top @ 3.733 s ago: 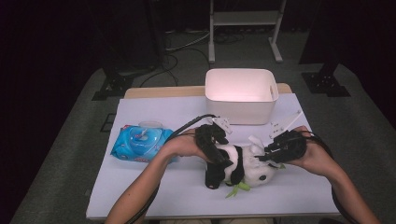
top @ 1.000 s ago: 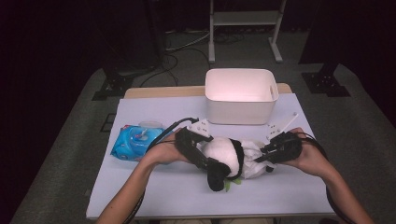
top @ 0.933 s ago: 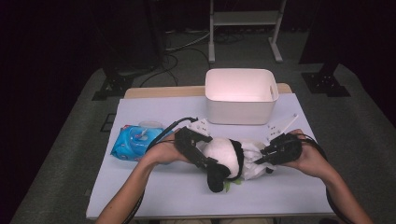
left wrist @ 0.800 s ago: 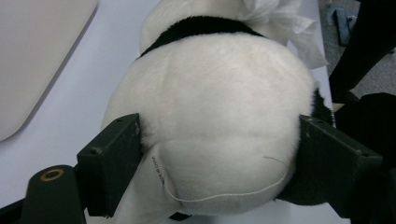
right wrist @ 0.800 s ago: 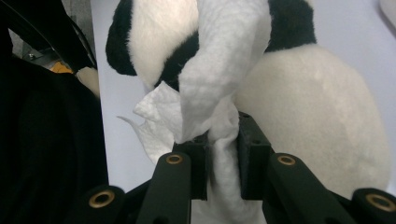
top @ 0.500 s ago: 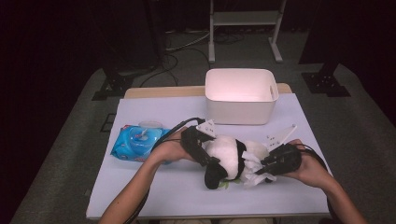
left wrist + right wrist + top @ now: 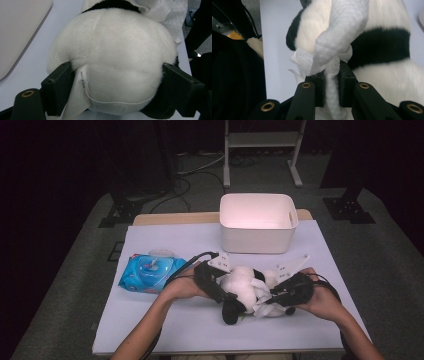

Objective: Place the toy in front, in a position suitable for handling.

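Observation:
A black and white panda plush (image 7: 245, 285) lies on the white table near its front edge. My left gripper (image 7: 222, 295) is shut on the plush's white rear (image 7: 112, 50), one jaw on each side, beside a sewn-in label (image 7: 82, 82). My right gripper (image 7: 272, 296) comes in from the right, shut on a crumpled white wipe (image 7: 337, 45). The wipe (image 7: 262, 306) rests against the panda's body (image 7: 382, 32), by a black band of fur.
A blue pack of wet wipes (image 7: 150, 272) lies left of the hands. A white bin (image 7: 257, 222) stands at the back middle of the table (image 7: 165, 320). Cables trail from both grippers. Dark floor and stand legs surround the table.
My right hand has moved a little toward the table's front edge and leftward, dragging the wipe along the panda. The left gripper has kept its hold and place.

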The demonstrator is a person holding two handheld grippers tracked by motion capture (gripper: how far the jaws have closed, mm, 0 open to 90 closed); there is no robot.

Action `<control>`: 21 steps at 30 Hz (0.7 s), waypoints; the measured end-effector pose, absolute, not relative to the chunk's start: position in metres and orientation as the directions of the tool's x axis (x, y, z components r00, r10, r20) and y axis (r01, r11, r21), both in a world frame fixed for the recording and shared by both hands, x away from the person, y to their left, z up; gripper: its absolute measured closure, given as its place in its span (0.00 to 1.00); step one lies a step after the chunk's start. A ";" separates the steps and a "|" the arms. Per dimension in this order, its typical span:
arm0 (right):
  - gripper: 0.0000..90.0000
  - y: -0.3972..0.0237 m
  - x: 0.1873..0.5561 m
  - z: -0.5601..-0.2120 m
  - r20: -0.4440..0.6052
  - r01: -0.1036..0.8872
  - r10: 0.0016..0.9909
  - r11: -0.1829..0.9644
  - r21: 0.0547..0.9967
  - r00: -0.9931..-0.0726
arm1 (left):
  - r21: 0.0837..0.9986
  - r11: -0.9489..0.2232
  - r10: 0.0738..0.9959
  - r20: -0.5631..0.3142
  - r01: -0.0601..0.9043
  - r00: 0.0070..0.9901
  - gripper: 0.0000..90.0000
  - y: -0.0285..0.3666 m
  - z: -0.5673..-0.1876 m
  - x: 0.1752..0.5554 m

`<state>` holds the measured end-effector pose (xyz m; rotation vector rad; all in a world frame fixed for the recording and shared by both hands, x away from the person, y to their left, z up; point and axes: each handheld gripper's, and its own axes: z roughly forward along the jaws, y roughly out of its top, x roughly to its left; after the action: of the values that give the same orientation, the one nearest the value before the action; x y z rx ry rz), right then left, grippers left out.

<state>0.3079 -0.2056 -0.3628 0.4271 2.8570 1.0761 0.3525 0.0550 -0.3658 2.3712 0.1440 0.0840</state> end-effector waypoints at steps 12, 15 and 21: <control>0.85 -0.221 0.311 -0.349 0.009 0.256 0.328 0.718 0.647 -0.945 | 0.730 -0.678 0.137 0.013 0.084 0.991 0.19 0.062 -0.371 0.349; 0.85 -0.231 0.309 -0.351 0.027 0.281 0.348 0.709 0.647 -0.937 | 0.745 -0.663 0.136 0.021 0.075 0.990 0.19 0.063 -0.373 0.346; 0.85 -0.223 0.307 -0.352 0.027 0.269 0.330 0.718 0.642 -0.944 | 0.738 -0.671 0.134 0.032 0.067 0.990 0.19 0.063 -0.374 0.342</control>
<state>0.3066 -0.2225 -0.3518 0.4945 2.8282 1.0348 0.3422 0.0629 -0.3737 2.3084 0.1390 0.1056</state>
